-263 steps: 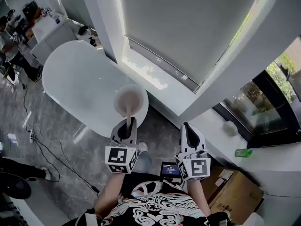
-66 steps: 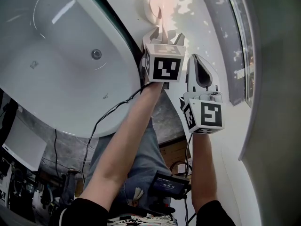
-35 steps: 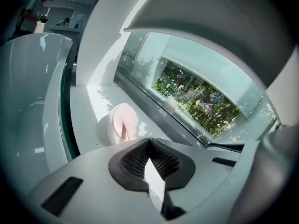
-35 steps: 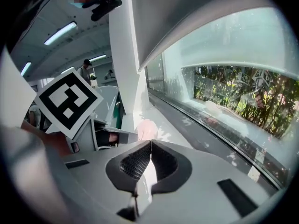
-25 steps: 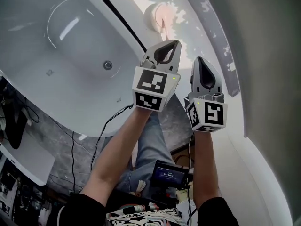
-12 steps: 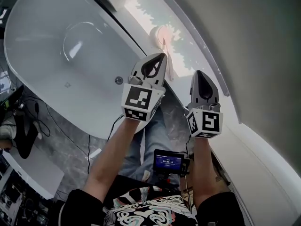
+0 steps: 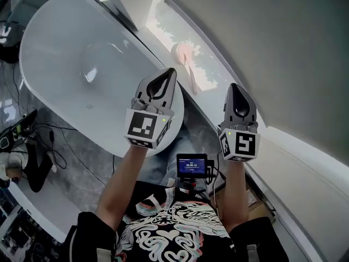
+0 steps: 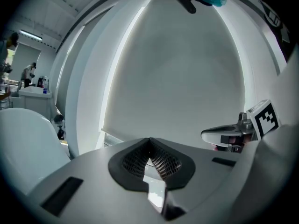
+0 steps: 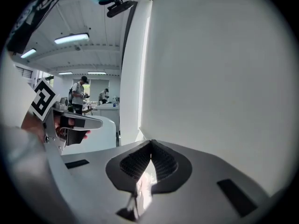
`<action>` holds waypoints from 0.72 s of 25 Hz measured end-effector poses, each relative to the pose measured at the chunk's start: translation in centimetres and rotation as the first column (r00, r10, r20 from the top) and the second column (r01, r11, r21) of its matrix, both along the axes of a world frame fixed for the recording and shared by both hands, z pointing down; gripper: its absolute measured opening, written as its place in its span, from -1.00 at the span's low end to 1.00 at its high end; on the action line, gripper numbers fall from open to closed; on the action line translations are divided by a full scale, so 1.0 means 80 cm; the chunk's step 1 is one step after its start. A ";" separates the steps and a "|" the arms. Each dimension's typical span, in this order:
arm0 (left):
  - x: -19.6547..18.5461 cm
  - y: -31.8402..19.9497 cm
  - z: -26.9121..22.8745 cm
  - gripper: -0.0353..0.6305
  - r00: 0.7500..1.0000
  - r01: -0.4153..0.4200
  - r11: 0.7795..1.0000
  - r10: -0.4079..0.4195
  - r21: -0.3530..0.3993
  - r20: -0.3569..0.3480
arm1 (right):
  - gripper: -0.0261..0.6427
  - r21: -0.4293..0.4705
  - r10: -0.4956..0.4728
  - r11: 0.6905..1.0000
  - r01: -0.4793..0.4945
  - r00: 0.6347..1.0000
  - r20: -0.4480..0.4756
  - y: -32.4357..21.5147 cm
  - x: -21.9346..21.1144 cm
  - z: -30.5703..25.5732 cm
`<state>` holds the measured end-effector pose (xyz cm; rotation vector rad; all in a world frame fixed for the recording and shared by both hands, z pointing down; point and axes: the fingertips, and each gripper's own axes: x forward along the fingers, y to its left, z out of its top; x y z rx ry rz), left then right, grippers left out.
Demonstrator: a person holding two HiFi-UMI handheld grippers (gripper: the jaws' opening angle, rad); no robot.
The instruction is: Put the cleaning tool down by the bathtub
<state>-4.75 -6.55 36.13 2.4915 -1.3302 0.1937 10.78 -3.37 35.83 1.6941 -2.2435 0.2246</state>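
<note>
- My left gripper (image 7: 167,75) is pressed shut with nothing in it. My right gripper (image 7: 235,89), just beside it, is likewise closed and empty.
- Beyond their tips, the pink cleaning tool (image 7: 184,54) lies on the sunlit ledge (image 7: 163,26) just beside the white bathtub (image 7: 60,42) — round head away from me, handle toward me.
- I judge the placing done. To finish well, I would draw both grippers straight back, clear of the handle, so nothing nudges it.
- Count: two grippers, one cleaning tool, one bathtub, one small screen (image 7: 191,164) at my waist.
</note>
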 end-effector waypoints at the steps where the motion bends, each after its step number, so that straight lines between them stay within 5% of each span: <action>1: -0.007 0.003 -0.019 -0.85 1.000 0.012 1.000 -0.011 0.020 -0.014 | -0.85 0.017 0.002 1.000 -0.002 1.000 -0.003 0.005 0.000 -0.019; 13: -0.046 0.059 -0.197 -0.85 0.999 0.029 0.983 -0.035 0.183 0.030 | -0.84 0.137 0.014 0.990 -0.018 1.000 0.025 0.071 -0.013 -0.184; 18: -0.057 0.069 -0.247 -0.85 0.997 0.081 0.966 -0.079 0.245 -0.016 | -0.84 0.166 -0.025 0.986 0.015 0.998 0.058 0.082 -0.027 -0.223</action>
